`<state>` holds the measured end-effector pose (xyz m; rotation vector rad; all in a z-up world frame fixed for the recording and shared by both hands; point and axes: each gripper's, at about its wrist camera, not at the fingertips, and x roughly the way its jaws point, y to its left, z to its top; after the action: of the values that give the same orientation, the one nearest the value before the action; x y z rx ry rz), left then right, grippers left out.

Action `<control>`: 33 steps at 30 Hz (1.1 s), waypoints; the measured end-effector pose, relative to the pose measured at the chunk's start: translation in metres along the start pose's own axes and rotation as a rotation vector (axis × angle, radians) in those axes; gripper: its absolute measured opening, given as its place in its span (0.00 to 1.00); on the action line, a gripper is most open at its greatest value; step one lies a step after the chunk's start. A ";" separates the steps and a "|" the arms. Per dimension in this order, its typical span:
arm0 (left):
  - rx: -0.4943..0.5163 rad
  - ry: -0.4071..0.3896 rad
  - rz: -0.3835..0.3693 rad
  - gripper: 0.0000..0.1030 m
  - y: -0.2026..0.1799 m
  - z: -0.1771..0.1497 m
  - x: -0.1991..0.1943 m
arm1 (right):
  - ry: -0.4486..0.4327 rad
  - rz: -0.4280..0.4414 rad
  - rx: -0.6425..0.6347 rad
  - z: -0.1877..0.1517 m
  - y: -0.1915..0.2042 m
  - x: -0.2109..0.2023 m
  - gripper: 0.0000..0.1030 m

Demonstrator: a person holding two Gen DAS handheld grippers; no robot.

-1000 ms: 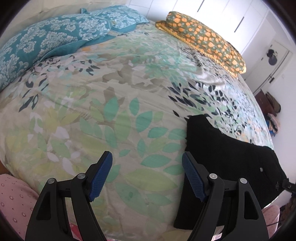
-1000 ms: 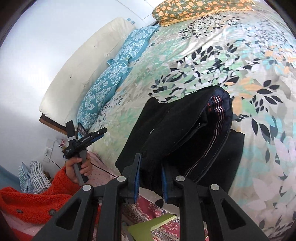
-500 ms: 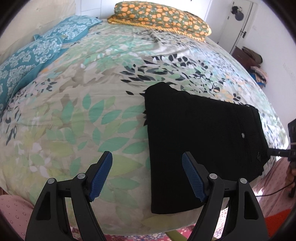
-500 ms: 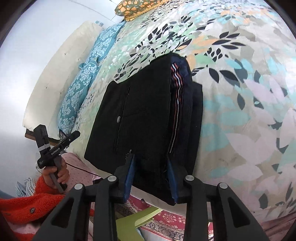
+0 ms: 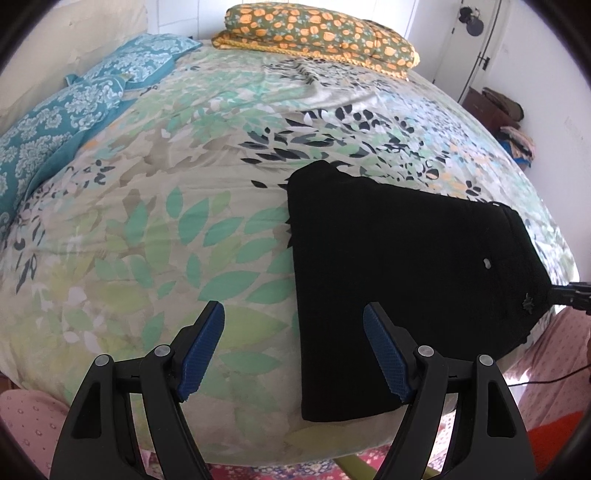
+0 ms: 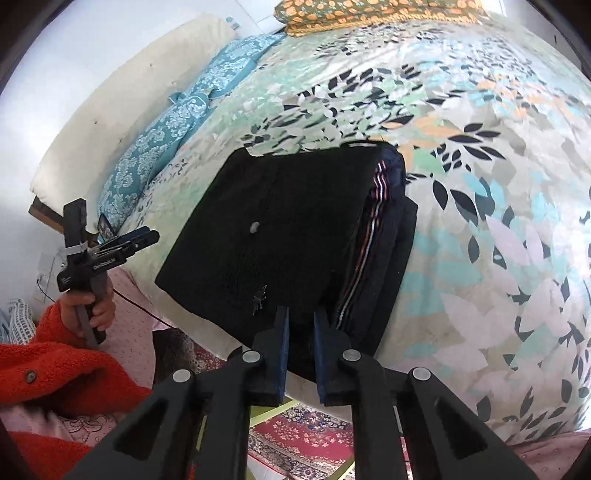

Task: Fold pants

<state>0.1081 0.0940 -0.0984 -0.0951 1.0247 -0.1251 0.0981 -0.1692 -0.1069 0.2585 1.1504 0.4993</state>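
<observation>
The black pants lie folded in a flat rectangular stack near the bed's front edge. In the right wrist view the pants show striped inner layers along their right side. My left gripper is open and empty, above the bedspread just left of the pants. It also shows in the right wrist view, held off the bed's left side. My right gripper is shut on the near edge of the pants at the bed's edge.
The leaf-patterned bedspread covers the bed. Teal pillows lie at the left and an orange-flowered pillow at the far end. A patterned rug lies on the floor below. A door is at the far right.
The right gripper lowered the lifted fold, and the pants now lie flat in a stack. The left gripper turned right, bringing the pants more into its view.
</observation>
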 end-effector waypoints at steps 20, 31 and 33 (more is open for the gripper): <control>0.324 0.060 0.013 0.77 -0.079 -0.028 0.027 | -0.087 -0.097 -0.126 0.089 0.012 -0.002 0.25; 0.330 0.060 0.036 0.78 -0.079 -0.030 0.027 | -0.027 -0.229 -0.034 0.089 -0.015 0.060 0.26; 0.335 0.062 0.042 0.78 -0.079 -0.030 0.027 | -0.034 -0.229 -0.079 0.082 0.001 0.047 0.26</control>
<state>0.0920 0.0116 -0.1260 0.2361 1.0542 -0.2612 0.1882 -0.1404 -0.1116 0.0649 1.1082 0.3363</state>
